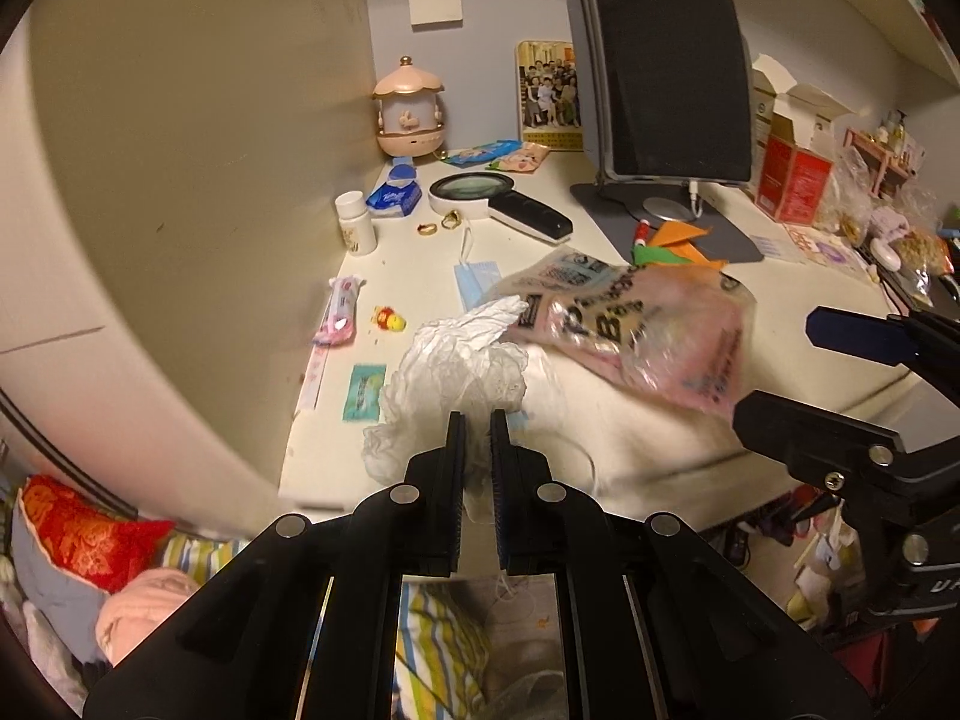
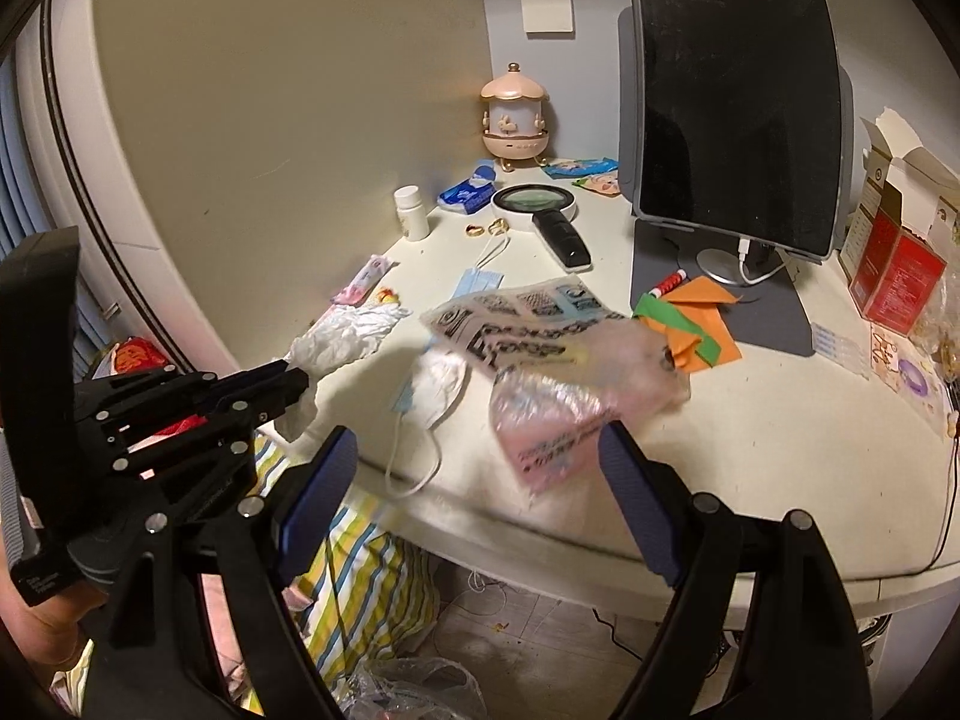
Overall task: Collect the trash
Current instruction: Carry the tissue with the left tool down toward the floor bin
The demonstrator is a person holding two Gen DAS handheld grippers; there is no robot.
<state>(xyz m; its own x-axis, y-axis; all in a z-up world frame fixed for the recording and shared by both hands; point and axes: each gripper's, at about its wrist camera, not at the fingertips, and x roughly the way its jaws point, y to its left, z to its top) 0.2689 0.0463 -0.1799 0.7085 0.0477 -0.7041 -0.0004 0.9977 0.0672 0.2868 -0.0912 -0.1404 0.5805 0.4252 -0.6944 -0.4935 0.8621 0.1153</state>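
Note:
My left gripper [image 1: 478, 423] is shut on a crumpled white plastic bag [image 1: 462, 369], held just above the desk's front left edge; it also shows in the right wrist view [image 2: 345, 333], held by the left gripper [image 2: 294, 375]. My right gripper [image 2: 474, 450] is open and empty at the desk's front edge, with a pink printed plastic package [image 2: 552, 378] just beyond its fingers. That package [image 1: 636, 324] lies on the white desk [image 1: 780, 300]. A white face mask [image 2: 435, 393] and a blue face mask [image 2: 477, 285] lie near it.
Small wrappers [image 1: 342, 312] [image 1: 363, 390], a pill bottle [image 1: 356, 222], tissue pack [image 1: 396, 195], magnifier [image 1: 498, 201], rings, orange and green paper [image 2: 690, 318], a monitor [image 2: 738, 90], red boxes [image 2: 894, 276] and a pink lamp [image 2: 515, 114] crowd the desk. Striped bedding [image 2: 360, 588] lies below.

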